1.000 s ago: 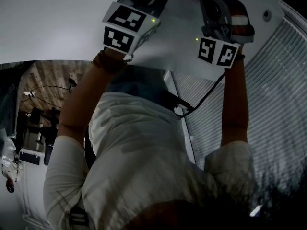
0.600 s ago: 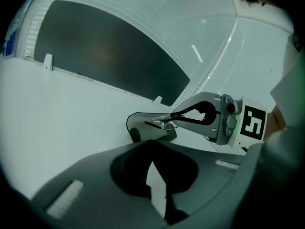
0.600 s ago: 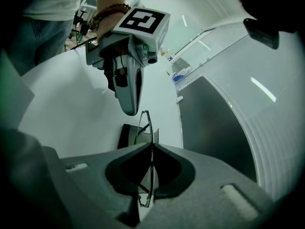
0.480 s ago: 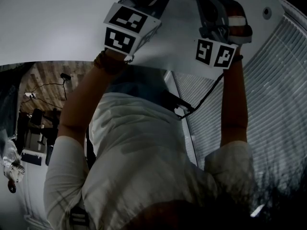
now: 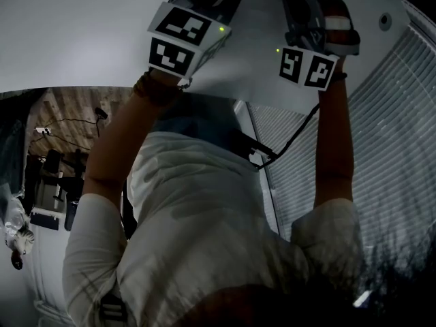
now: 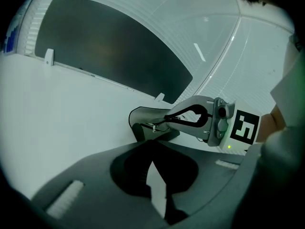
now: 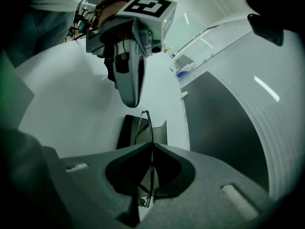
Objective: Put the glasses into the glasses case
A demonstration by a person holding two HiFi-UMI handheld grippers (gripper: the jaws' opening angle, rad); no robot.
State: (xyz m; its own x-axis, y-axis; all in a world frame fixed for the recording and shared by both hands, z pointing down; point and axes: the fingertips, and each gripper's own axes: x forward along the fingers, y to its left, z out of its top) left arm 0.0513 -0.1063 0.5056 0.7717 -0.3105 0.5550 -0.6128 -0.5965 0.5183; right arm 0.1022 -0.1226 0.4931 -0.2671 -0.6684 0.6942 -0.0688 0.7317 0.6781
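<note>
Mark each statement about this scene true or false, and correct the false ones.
1. The right gripper grips the glasses. True.
2. The case is shut. False: it is open.
3. The case stands on a white table. True.
4. The glasses lie flat on the table. False: they are held edge-up in the right gripper's jaws, off the table.

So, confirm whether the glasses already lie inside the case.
No: the right gripper clamps the glasses, short of the open case.
</note>
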